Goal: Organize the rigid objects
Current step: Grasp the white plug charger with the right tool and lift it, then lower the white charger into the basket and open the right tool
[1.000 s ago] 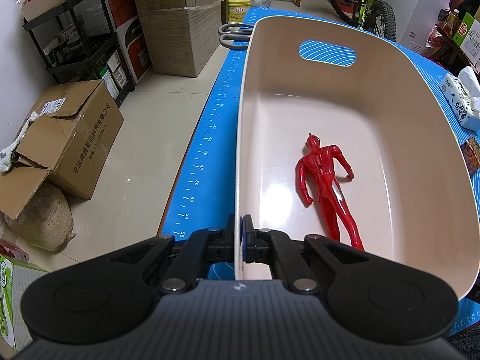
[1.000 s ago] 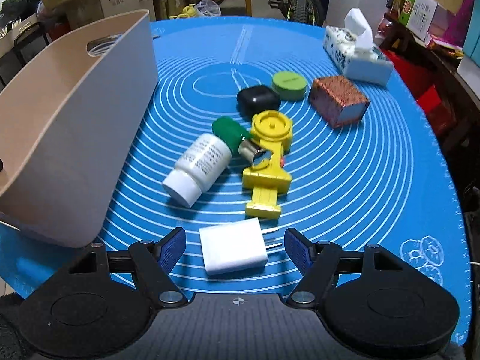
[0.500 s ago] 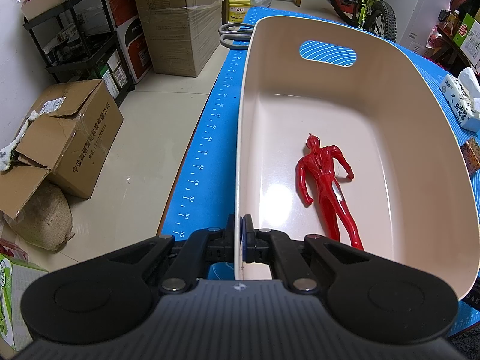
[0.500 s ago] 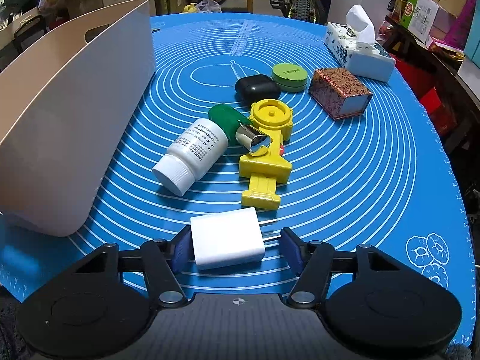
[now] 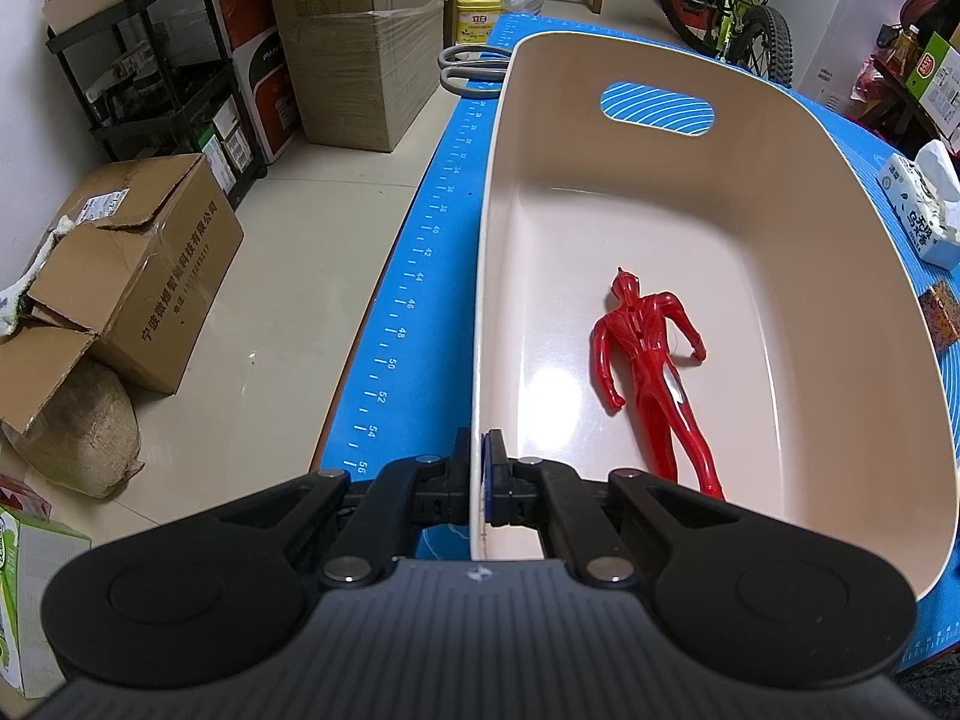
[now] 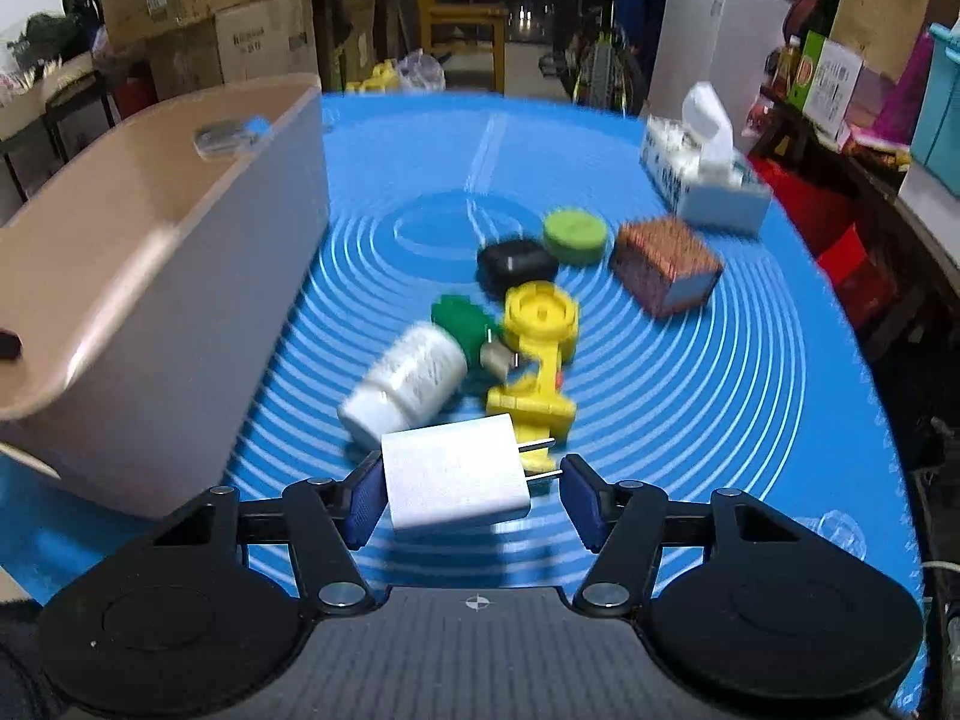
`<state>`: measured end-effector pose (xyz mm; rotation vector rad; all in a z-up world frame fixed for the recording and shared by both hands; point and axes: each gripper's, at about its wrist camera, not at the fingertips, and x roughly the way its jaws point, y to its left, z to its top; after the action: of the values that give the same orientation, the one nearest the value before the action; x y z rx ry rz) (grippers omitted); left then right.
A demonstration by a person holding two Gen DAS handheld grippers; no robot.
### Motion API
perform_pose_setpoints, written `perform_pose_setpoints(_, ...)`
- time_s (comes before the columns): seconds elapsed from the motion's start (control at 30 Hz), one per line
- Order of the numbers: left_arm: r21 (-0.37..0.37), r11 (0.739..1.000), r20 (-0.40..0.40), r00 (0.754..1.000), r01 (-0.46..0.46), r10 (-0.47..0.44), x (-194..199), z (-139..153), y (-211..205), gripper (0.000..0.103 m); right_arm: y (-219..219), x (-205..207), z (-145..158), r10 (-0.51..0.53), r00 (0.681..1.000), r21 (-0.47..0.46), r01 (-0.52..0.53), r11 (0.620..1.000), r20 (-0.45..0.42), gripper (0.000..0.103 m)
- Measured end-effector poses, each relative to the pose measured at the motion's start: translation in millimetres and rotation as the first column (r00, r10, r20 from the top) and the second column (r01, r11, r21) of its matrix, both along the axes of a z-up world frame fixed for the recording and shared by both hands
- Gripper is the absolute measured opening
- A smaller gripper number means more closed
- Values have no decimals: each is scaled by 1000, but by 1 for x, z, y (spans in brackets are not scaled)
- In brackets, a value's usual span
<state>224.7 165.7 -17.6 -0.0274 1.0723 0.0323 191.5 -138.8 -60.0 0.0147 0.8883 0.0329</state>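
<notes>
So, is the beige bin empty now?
No. One red toy figure lies flat on the floor of the beige bin; nothing else is inside.

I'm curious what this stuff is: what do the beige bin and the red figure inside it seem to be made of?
The bin looks like smooth, glossy moulded plastic: thin rounded walls, a cut-out handle, a bright sheen on its floor. The red figure also looks like hard shiny plastic, one uniform colour with sharp highlights, though it could be hollow or solid.
</notes>
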Motion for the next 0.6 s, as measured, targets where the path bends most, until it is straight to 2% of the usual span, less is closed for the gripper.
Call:
perform_pose_setpoints(0.3, 0, 1000, 0, 1000, 0, 0, 0, 0, 0, 5, 6, 10, 59, 9, 987, 34, -15, 999, 159, 65)
perform_pose_setpoints(0.6, 2, 1000, 2, 1000, 1, -1, 0, 0, 0, 4, 36, 34, 94, 69, 962, 39, -82, 996, 264, 65)
